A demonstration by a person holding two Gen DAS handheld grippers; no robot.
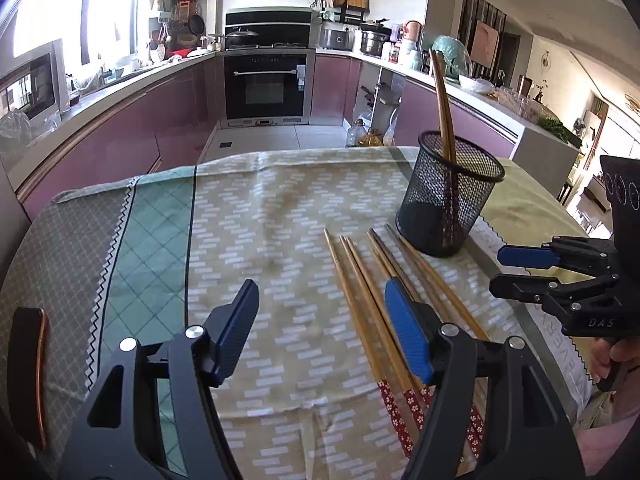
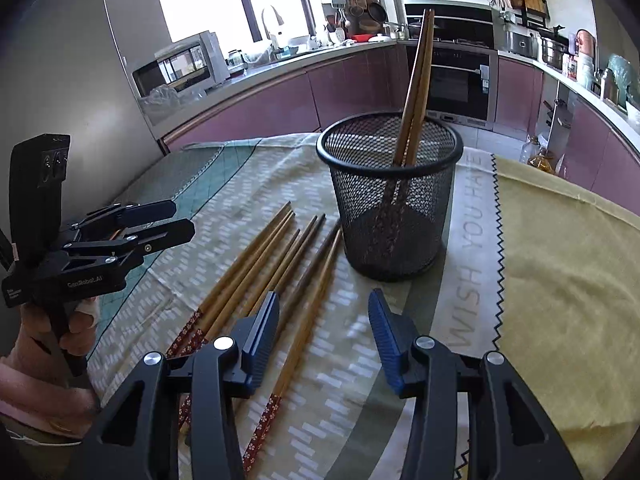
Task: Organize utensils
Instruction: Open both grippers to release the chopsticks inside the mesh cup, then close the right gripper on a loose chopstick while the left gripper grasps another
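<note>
A black mesh cup [image 1: 448,200] [image 2: 390,208] stands upright on the patterned cloth, with two brown chopsticks [image 1: 442,100] [image 2: 418,80] leaning in it. Several loose chopsticks [image 1: 368,280] [image 2: 256,264] with red flowered handles lie side by side on the cloth just in front of the cup. My left gripper [image 1: 322,292] [image 2: 184,219] hovers open over their left side, its right finger above the bundle. My right gripper [image 2: 325,300] [image 1: 498,270] is open above the rightmost chopstick, which runs under the gap between its fingers. Neither gripper holds anything.
A yellow cloth [image 2: 560,260] covers the table right of the cup. A brown chair back [image 1: 28,360] rises at the table's left edge. Beyond the far table edge are purple kitchen cabinets [image 1: 120,140], an oven [image 1: 266,84] and bottles on the floor [image 1: 362,134].
</note>
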